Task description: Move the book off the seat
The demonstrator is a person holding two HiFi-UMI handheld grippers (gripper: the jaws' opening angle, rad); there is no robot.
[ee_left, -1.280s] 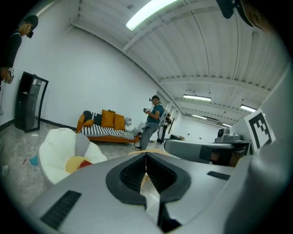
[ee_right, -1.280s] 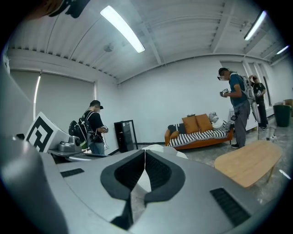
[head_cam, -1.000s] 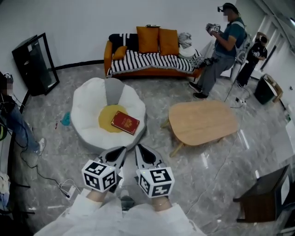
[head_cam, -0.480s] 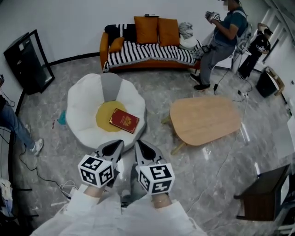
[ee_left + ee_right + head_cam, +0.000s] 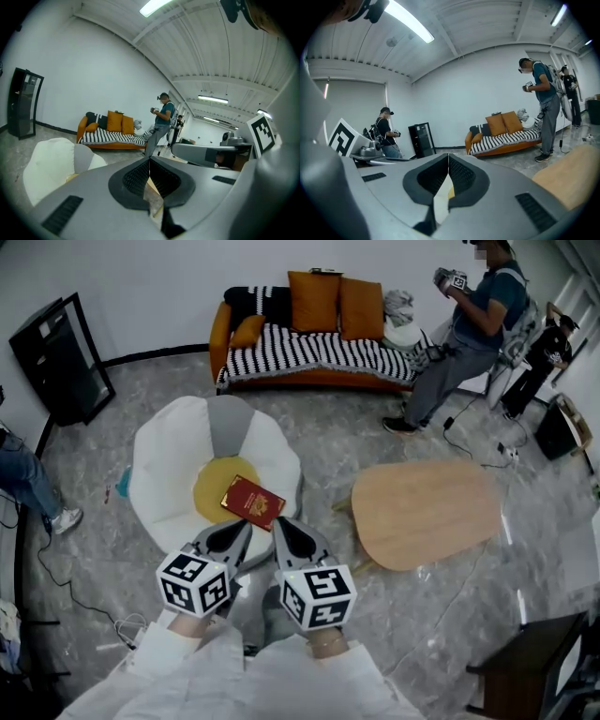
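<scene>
Your left gripper (image 5: pixel 149 160) is pressed together at the tips with nothing pinched. Your right gripper (image 5: pixel 448 158) is the same. They sit side by side at the near edge of the seat (image 5: pixel 169 465).

The book (image 5: pixel 252 502) is red and lies flat on the seat's yellow centre (image 5: pixel 211 488), right of middle, with its near corner just beyond your jaw tips. I can't tell whether it's touching them.

Hidden or unclear:
- Neither gripper view shows the book, since the jaw bodies block everything low. Only the white seat edge shows, at the left of the left gripper view.
- Your hands sit behind the marker cubes (image 5: pixel 194 584), so only the sleeves show.
- The person at the left edge (image 5: pixel 33 488) is cut off, leaving just a leg and a shoe.
- The dark chair (image 5: pixel 525 652) at near right is cropped.

Writing:
- The book cover has a small gold mark, too small to read.
- The cubes carry black-and-white square patterns and no text.
- No readable brand anywhere.
</scene>
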